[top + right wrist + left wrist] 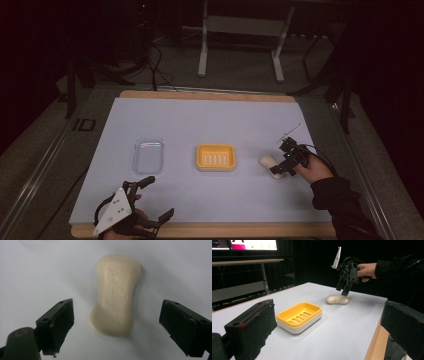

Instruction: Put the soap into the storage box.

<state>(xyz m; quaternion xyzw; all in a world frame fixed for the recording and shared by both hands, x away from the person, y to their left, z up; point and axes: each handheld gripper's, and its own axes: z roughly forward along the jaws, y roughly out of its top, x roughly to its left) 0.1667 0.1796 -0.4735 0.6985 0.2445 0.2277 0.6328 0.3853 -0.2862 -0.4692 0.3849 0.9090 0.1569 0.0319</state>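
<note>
One cream-coloured, waisted bar of soap [115,296] lies flat on the pale grey table mat [210,120], toward the mat's right side, just right of the yellow slotted soap dish on its white base [216,157] and apart from it. The right gripper [284,161], black and two-jawed with a cable trailing from it, hangs directly over the bar in the high view; in the right gripper view its jaws stand spread wide, one to each side of the soap's near end, neither touching it, with bare mat showing between each pad and the bar. In the left gripper view that same gripper points steeply downward, its tips just above the far end of the soap [337,299]. The bar's upper face carries embossed lettering and a rounded emblem running along its length; the relief is too shallow to read as words. A clear, shallow rectangular plastic lid or tray [148,155] rests on the mat to the left of the dish, well apart from the soap. The left gripper [155,199], black with a grey three-cornered plate on top, sits at the near left edge of the table over the wooden border [210,230], jaws spread wide and holding nothing. The letters "ID" [83,124] are marked on the dark surface beside the table's left edge.
</note>
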